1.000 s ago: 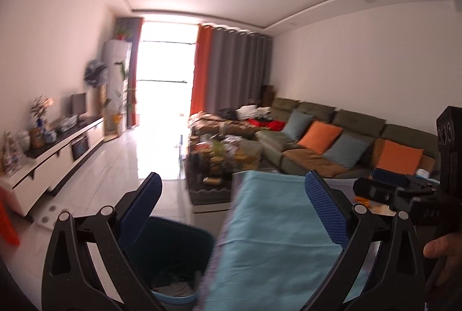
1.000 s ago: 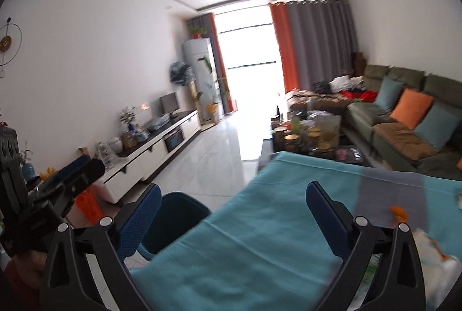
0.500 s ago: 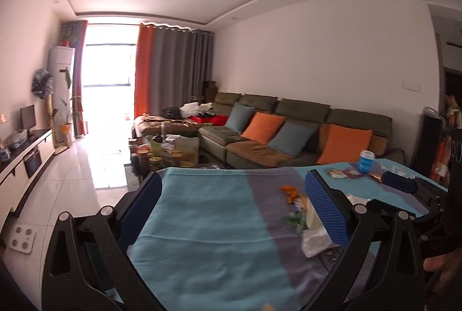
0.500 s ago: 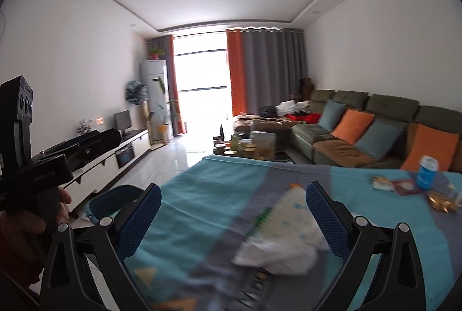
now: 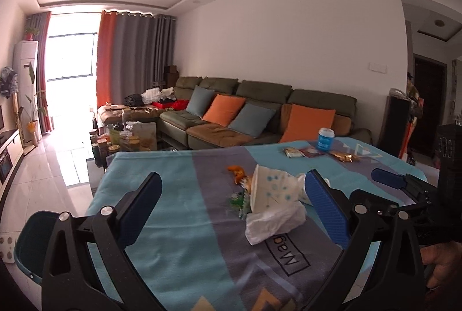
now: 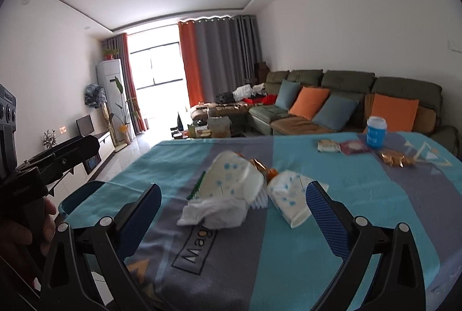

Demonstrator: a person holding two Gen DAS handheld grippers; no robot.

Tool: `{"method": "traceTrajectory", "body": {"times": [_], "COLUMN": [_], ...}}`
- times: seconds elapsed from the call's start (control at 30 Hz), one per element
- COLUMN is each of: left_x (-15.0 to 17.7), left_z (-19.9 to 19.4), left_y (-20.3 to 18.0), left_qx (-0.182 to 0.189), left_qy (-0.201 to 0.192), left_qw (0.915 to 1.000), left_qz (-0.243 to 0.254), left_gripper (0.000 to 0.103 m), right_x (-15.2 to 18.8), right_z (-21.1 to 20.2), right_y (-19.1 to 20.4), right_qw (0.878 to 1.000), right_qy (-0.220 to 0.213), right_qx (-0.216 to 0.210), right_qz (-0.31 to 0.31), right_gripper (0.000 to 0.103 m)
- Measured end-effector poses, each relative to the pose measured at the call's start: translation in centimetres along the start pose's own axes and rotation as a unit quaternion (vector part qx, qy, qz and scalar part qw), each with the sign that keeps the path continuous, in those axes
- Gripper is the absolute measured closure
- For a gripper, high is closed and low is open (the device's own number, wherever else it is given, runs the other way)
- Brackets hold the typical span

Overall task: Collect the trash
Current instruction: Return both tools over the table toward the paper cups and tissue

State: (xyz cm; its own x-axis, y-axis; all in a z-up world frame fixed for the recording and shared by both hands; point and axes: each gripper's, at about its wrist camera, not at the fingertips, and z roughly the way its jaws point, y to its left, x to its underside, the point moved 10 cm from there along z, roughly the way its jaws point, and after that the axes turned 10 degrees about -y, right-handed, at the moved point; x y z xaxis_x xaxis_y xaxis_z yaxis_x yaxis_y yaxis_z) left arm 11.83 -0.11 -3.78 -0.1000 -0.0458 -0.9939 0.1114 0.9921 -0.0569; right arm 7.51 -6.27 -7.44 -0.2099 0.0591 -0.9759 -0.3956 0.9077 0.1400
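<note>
Left wrist view: task looked barely started. The worktop (image 5: 179, 189) under its teal-grey cloth carried all the trash; nothing seen collected. The teal bin (image 5: 27, 241) sat off the worktop's edge at 8 o'clock, its inside cut off, so contents were unknown. The main pile sat mid-worktop: a white dotted paper bag (image 5: 270, 188) at 1 o'clock from the left hand-held gripper (image 5: 232, 214), a crumpled white plastic bag (image 5: 274, 222) touching it, and orange and green scraps behind, too blurred to name. Far at 1 o'clock stood a blue cup (image 5: 325, 139) with flat snack wrappers (image 5: 303, 152) beside it. The left hand-held gripper gaped wide, holding nothing. In the right wrist view the right hand-held gripper (image 6: 234, 217) was equally wide and empty, with a second dotted packet (image 6: 290, 202) lying just beside the pile. Both views ended at the near worktop edge; the floor below was hidden.
</note>
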Motion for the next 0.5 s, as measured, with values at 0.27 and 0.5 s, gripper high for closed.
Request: {"method": "traceTrajectory", "body": {"times": [0.27,0.5], "left_x": [0.7,1.3], "left_z": [1.3,1.9], "left_y": [1.2,2.2], "left_qx": [-0.002,-0.002], "left_qy": [0.013,0.024], "left_qw": [0.9999,0.9996], "left_qz": [-0.004,-0.015], "left_gripper": [0.006,0.006], "right_x": [2.6,4.3], "right_z": [2.7,5.1], "right_y": [-0.5,0.2], "right_qw": [0.998,0.995], "right_qy": [0.058,0.098], "right_qx": [0.003,0.008], "right_qz": [0.027,0.033], "right_gripper": [0.006,0.006]}}
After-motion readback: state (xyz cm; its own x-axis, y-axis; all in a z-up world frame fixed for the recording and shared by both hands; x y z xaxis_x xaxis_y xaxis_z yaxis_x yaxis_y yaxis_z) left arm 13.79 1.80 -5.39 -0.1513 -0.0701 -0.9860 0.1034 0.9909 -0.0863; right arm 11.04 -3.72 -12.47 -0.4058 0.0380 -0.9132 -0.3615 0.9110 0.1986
